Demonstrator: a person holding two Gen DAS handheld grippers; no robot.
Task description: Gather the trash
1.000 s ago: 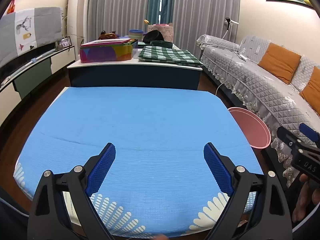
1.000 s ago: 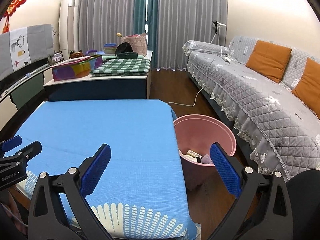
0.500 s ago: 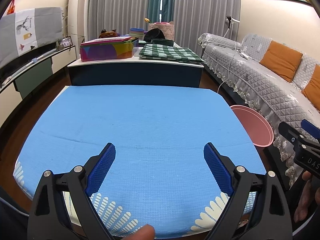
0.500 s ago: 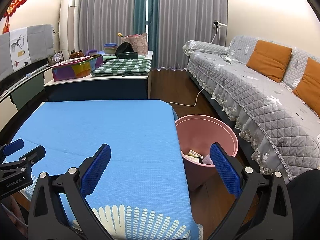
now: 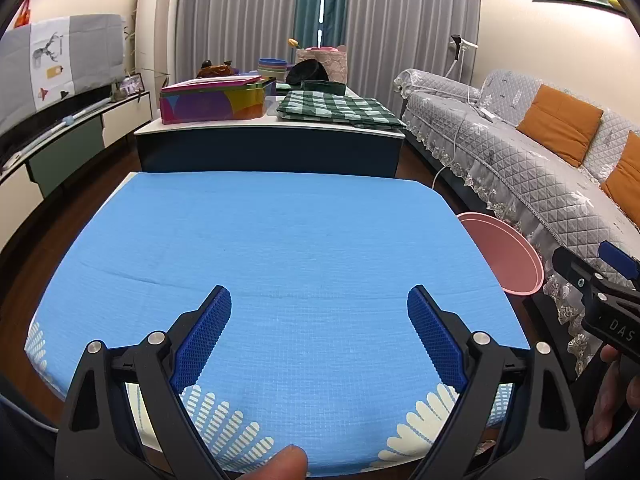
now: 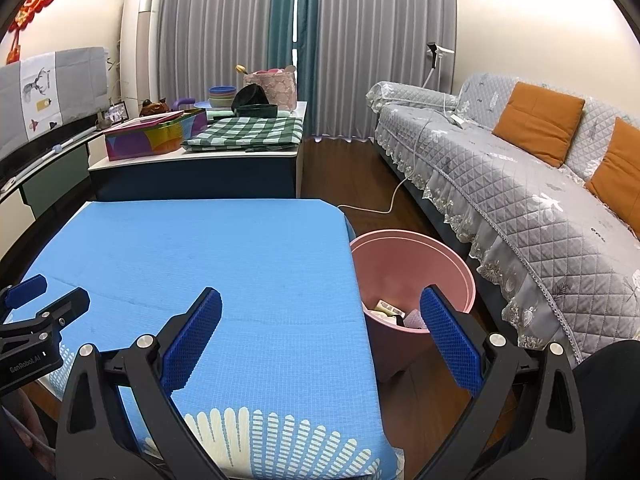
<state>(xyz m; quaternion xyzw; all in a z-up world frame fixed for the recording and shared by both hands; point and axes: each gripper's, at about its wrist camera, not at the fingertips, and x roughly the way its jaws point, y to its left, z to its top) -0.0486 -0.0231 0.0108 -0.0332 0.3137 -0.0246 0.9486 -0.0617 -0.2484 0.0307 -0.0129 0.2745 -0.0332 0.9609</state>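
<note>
A pink bin (image 6: 416, 268) stands on the floor at the right edge of the blue-covered table (image 6: 208, 252); several pieces of trash (image 6: 394, 312) lie inside it. The bin's rim also shows in the left wrist view (image 5: 504, 252). My left gripper (image 5: 319, 340) is open and empty above the near part of the table (image 5: 280, 240). My right gripper (image 6: 321, 338) is open and empty above the table's right front corner, its right finger in front of the bin. No trash shows on the table top.
A grey quilted sofa (image 6: 520, 184) with orange cushions runs along the right. A dark cabinet (image 5: 272, 148) behind the table carries a colourful box (image 5: 212, 100), a green checked cloth (image 5: 336, 108) and bowls. A white cable (image 6: 384, 204) lies on the wood floor.
Both views have shifted slightly, pulling back and up from the table. Both grippers stay open and empty. A fingertip has come into the left wrist view's bottom edge.
</note>
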